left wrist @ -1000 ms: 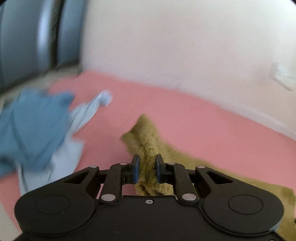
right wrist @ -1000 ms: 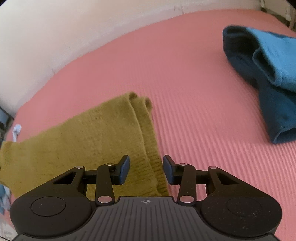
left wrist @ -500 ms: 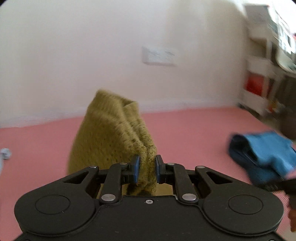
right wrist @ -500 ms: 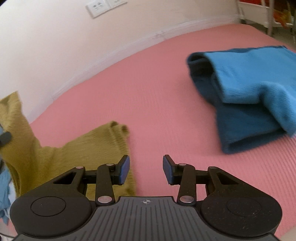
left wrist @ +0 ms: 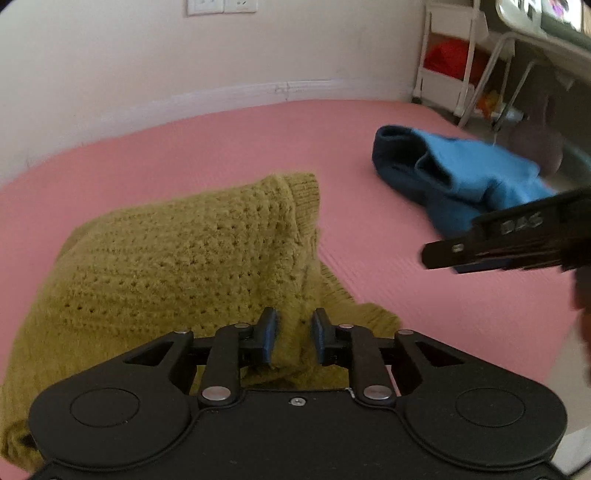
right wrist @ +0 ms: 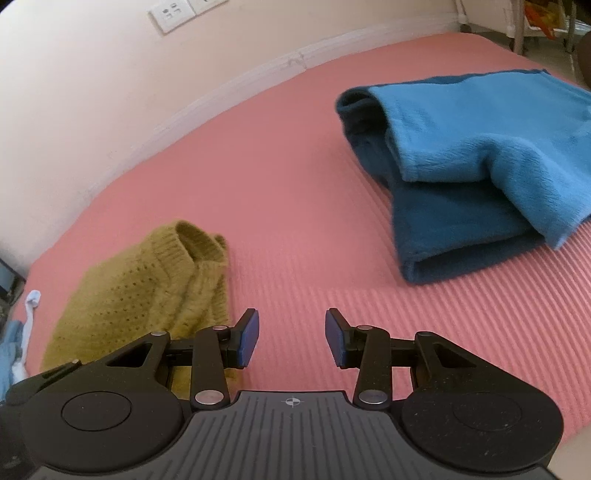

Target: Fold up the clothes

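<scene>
An olive knitted sweater lies folded over itself on the pink mat. My left gripper is shut on a bunch of its fabric at the near edge. In the right wrist view the sweater lies at the left, and my right gripper is open and empty over bare mat just right of it. The right gripper's finger also shows at the right edge of the left wrist view.
A folded blue fleece garment lies on the mat at the right; it also shows in the left wrist view. A white wall with sockets bounds the far side. A white shelf cart and chair legs stand at far right. Pale blue clothes lie at far left.
My left gripper carried the sweater's edge up and over to the right and lowered it, so the sweater is now folded over. My right gripper drew back to the right, staying open.
</scene>
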{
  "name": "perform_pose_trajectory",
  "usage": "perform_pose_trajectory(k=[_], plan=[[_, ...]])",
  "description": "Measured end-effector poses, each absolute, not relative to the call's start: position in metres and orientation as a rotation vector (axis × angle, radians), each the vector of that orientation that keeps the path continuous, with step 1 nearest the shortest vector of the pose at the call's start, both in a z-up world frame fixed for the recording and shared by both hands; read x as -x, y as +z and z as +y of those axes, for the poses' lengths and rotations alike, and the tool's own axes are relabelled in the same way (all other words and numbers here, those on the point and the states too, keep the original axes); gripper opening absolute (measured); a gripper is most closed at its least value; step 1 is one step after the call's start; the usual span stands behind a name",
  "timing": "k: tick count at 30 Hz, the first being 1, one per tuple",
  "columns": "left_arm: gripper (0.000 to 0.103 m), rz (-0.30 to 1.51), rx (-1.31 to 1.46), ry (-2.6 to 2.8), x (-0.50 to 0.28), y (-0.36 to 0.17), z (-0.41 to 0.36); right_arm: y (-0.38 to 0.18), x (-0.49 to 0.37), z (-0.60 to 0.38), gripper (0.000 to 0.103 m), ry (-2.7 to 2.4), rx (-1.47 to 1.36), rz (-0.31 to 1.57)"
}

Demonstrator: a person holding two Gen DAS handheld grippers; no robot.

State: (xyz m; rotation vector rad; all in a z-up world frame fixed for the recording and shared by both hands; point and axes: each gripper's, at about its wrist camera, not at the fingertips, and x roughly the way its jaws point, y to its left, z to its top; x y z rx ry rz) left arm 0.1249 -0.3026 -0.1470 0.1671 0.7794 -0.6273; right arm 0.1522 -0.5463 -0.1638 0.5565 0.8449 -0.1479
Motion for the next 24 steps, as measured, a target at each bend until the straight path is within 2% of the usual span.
perform_pose_trajectory(k=[3,7,9,12,15,18,20,21,24], plan=[[0.022,0.771,-0.072,-0.631,-0.123,-0.125,-0.278,-0.159,-0.159,-0.536,0.037,-0.097,-0.573,0.831],[0.032,0.710,0.045,-0.545,-0.126,-0.103,-0.230,-0.164,-0.175,-0.519,0.038,-0.020,-0.606,0.861],[0.034,0.684,0.073,-0.426,-0.134,-0.098,-0.204,-0.168,-0.183,-0.511,0.039,-0.003,-0.620,0.883],[0.035,0.697,0.032,-0.267,-0.157,-0.106,-0.179,-0.175,-0.195,-0.500,0.042,0.024,-0.642,0.916],[0.035,0.740,0.062,-0.198,-0.181,-0.118,-0.159,-0.182,-0.206,-0.488,0.051,0.050,-0.663,0.949],[0.035,0.776,0.104,-0.173,-0.193,-0.130,-0.147,-0.189,-0.218,-0.477,0.051,0.077,-0.684,0.981],[0.036,0.789,0.099,-0.165,-0.193,-0.136,-0.143,-0.188,-0.225,-0.473,0.038,0.058,-0.678,0.990],[0.036,0.792,0.101,-0.165,-0.191,-0.139,-0.142,-0.187,-0.229,-0.471,0.023,0.048,-0.675,0.995],[0.037,0.794,0.114,-0.161,-0.185,-0.146,-0.138,-0.166,-0.241,-0.459,0.018,0.083,-0.585,0.970]])
